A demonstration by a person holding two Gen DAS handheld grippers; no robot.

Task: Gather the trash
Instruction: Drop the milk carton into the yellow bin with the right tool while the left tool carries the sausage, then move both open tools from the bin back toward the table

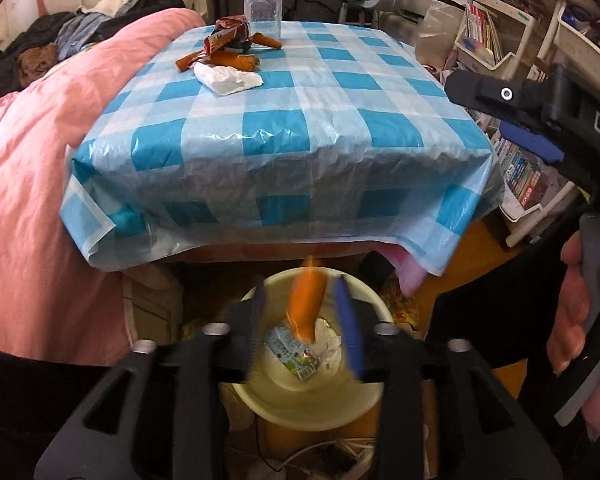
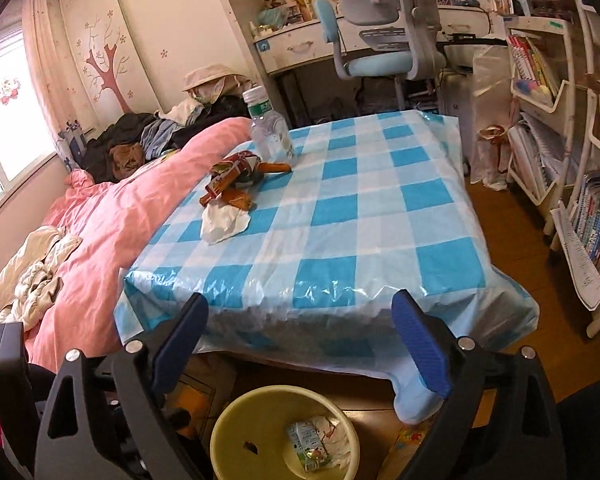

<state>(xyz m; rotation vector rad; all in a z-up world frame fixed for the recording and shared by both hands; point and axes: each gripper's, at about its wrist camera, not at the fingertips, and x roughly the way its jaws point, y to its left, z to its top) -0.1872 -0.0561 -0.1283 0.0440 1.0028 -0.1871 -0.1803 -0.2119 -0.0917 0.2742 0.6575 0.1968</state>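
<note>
Trash is partly collected: some sits in the bin, one piece is on its way in, and a small heap waits on the table.

From the left wrist view, the left tongs hang over the pale yellow bin, which stands on the floor under the near edge of the table. An orange wrapper shows blurred between the fingers; they stand a little apart and do not seem to press on it, so I judge it released and dropping into the bin. A small carton and crumpled white paper already lie at the bottom. On the far left of the checked cloth the heap remains: orange wrappers, a red crumpled packet, a white tissue and a clear plastic bottle standing upright behind them. The right tongs show at the right edge, gaping and empty.

From the right wrist view, the right tongs stand wide with nothing between them, pointed toward the table. The bin sits below with the carton inside. The heap, tissue and bottle are untouched, so most of the picking is left.
</note>
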